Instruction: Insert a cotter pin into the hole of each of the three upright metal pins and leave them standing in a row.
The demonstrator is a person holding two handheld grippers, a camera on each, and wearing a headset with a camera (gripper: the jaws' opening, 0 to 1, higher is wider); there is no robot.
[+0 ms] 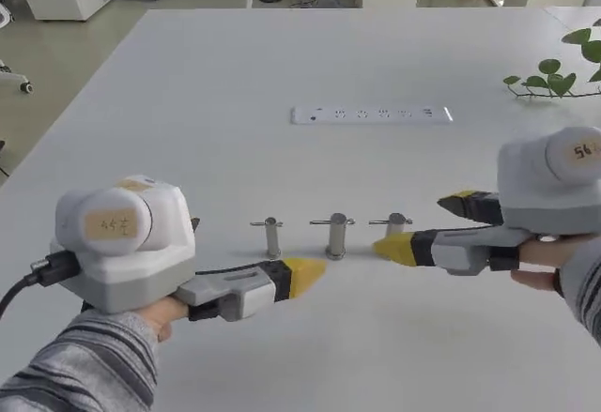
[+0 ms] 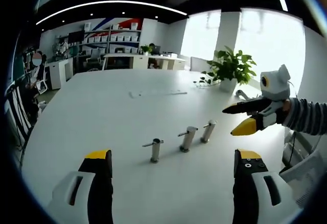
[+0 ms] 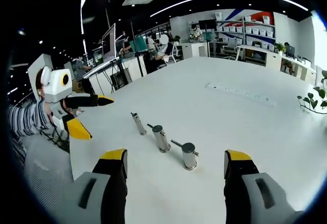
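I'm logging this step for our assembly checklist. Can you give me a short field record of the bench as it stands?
surface: white table
pins: three upright grey metal pins in a row, left, middle, right
cotter pins: a thin metal cotter pin appears to cross the top of each
left tool: open, empty, apart from the row
right tool: open, empty, by the row's right end, apart
behind: white power strip; green leafy plant
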